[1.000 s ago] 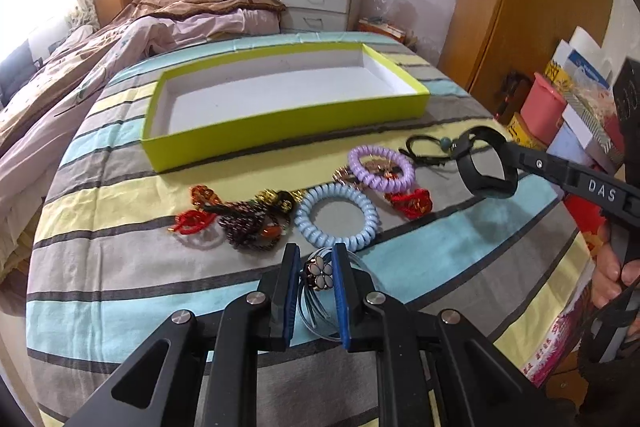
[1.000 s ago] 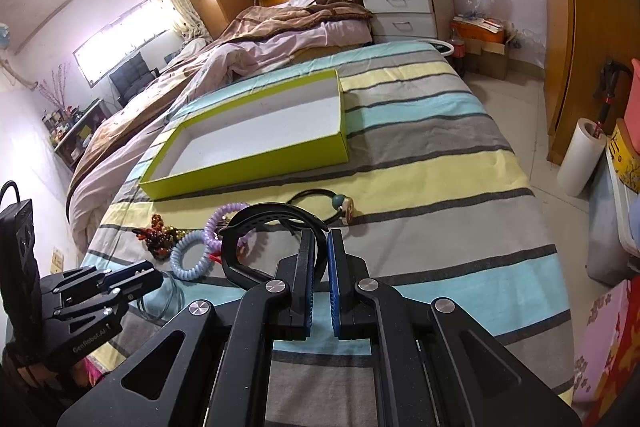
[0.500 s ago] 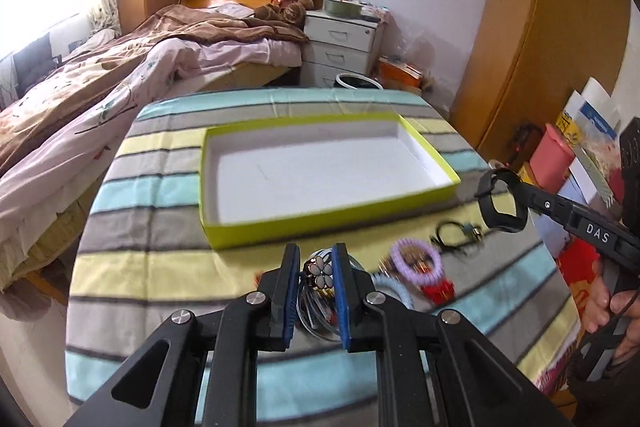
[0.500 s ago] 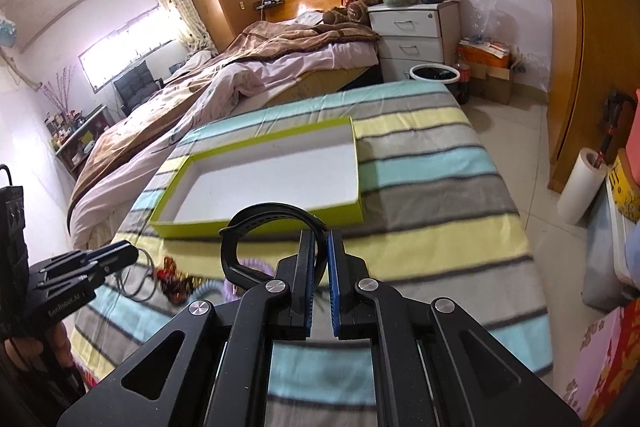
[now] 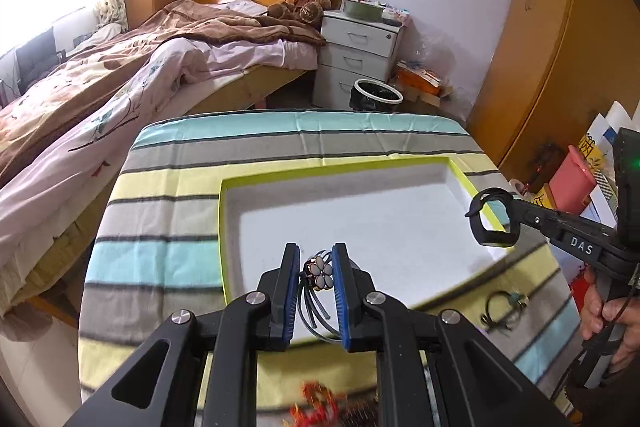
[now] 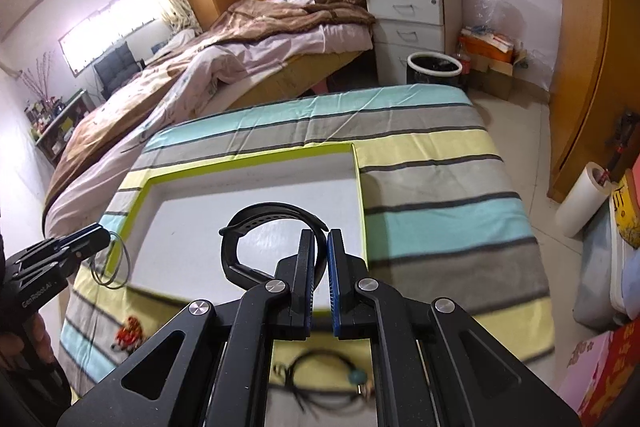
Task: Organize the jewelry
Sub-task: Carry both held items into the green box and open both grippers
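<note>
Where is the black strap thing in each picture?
Left wrist view: the black band is at the right edge, pinched in the right gripper over the tray's right corner.
Right wrist view: the band loops at centre, just above that gripper.
Shared landmark: the yellow-green tray, also.

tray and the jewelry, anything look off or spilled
Nothing stands out. The green tray sits flat and empty on the striped cloth. A black cord bracelet and a red piece lie outside it on the cloth, blurred but not visibly damaged.
</note>
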### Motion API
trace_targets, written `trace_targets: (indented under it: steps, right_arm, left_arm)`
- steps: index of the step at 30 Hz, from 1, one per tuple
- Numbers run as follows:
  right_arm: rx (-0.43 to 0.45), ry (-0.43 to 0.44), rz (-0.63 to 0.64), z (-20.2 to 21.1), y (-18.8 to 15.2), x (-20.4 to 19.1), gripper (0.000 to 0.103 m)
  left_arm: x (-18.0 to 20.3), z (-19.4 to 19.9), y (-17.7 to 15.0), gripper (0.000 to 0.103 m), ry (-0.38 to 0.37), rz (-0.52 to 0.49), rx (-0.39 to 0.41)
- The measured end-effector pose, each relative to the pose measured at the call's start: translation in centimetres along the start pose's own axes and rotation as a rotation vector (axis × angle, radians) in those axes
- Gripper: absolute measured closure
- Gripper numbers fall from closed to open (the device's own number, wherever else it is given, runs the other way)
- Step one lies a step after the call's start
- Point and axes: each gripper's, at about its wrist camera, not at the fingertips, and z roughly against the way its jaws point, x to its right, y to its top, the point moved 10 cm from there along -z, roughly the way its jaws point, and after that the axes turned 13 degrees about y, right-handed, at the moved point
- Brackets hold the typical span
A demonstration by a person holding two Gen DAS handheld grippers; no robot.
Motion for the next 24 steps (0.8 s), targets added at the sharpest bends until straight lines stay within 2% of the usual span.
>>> trace_targets:
  steps: [12, 24]
  right_arm:
    - [-0.092, -0.039, -0.013, -5.4, 1.2, 1.9, 0.096]
    - [-0.133, -0.048, -0.006, -7.2, 1.6, 2.3, 0.096]
  left_arm:
    - [-1.2, -6.8, 1.1, 0.087, 0.023, 0.015, -0.093]
    - [-0.7, -9.3, 0.5, 0.087, 0.015, 0.009, -0.142]
